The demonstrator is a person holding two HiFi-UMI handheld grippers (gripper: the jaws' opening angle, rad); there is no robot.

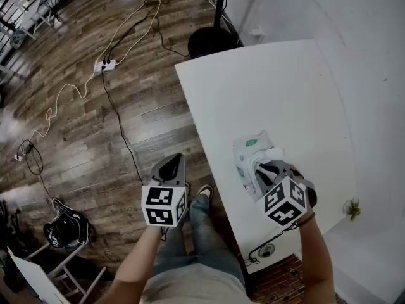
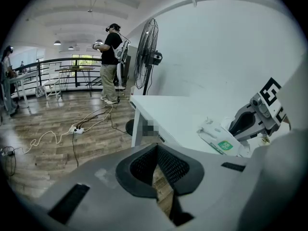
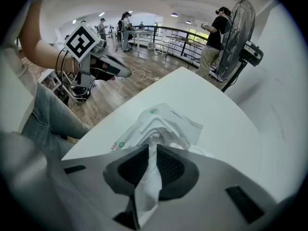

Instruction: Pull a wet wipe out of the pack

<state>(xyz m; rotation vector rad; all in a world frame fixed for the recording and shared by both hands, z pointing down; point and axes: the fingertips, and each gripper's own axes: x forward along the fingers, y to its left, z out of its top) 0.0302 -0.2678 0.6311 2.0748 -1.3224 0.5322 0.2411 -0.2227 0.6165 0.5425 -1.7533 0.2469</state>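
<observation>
Jaws on our right gripper (image 3: 150,149) are clenched on the wet wipe (image 3: 146,189). A white strip of it runs between the pads and back toward the camera, and its far end is rooted in the opening of the pack (image 3: 161,119). The pack lies on the white counter (image 1: 272,87), close to the near edge and directly under that gripper's nose. To finish the pull well, we judge the draw should go up and back in one steady line from the opening, without twisting. The pack looks light and nothing pins it, so it may lift with the wipe. Pressing it down with the left gripper (image 2: 156,150) would likely help. That gripper has its jaws closed together on nothing and hangs off the counter's edge, over the wooden floor (image 1: 95,125), well apart from the pack. Our right forearm (image 1: 314,252) reaches in over the counter's near edge, the gripper tipped down at the pack with its marker cube (image 1: 285,202) uppermost. Our left forearm (image 1: 136,265) sits low beside our leg.
</observation>
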